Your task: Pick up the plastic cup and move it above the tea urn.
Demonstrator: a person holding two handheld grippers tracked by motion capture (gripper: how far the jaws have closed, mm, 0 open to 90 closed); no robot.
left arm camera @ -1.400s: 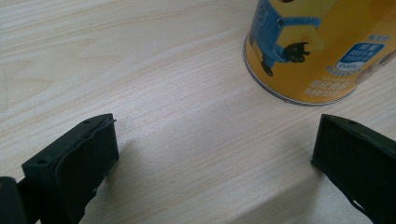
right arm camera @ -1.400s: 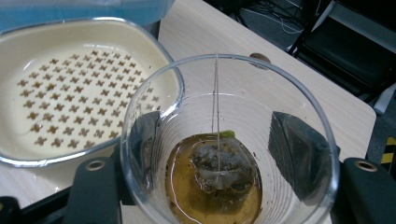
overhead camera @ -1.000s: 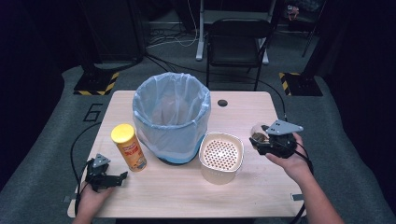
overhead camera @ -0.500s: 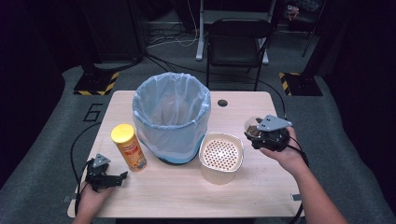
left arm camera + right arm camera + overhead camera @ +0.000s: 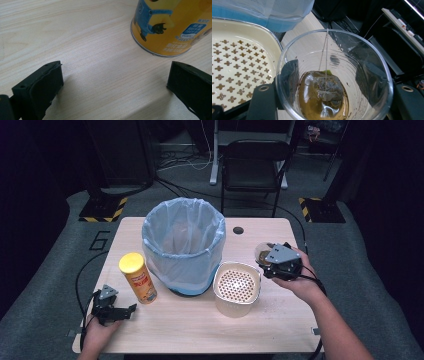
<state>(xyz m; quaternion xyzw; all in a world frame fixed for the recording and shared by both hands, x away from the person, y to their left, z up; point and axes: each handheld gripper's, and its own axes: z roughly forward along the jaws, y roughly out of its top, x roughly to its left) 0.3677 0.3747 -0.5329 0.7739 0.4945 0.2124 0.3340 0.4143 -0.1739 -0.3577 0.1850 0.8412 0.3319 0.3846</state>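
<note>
My right gripper (image 5: 272, 260) is shut on a clear plastic cup (image 5: 262, 252), held above the table's right side, just right of a cream perforated basket (image 5: 236, 287). In the right gripper view the cup (image 5: 362, 62) sits between the jaws of the right gripper (image 5: 334, 100). It holds a wet tea bag (image 5: 328, 88) on a string in a little brown liquid. The cream basket (image 5: 237, 62) lies to the left of the cup. My left gripper (image 5: 114, 310) rests open on the table's front left. Its view, with the left gripper (image 5: 115, 85) open and empty, shows the base of a yellow can (image 5: 170, 25).
A bin lined with a pale blue bag (image 5: 182, 245) stands mid-table, with the yellow can (image 5: 137, 277) to its left. The wooden table (image 5: 200, 330) has a small round hole (image 5: 238, 230) at the back. A black chair (image 5: 255, 165) stands beyond the table.
My right gripper has carried the cup a little to the left and away from me, closer to the cream basket. The left gripper has stayed put.
</note>
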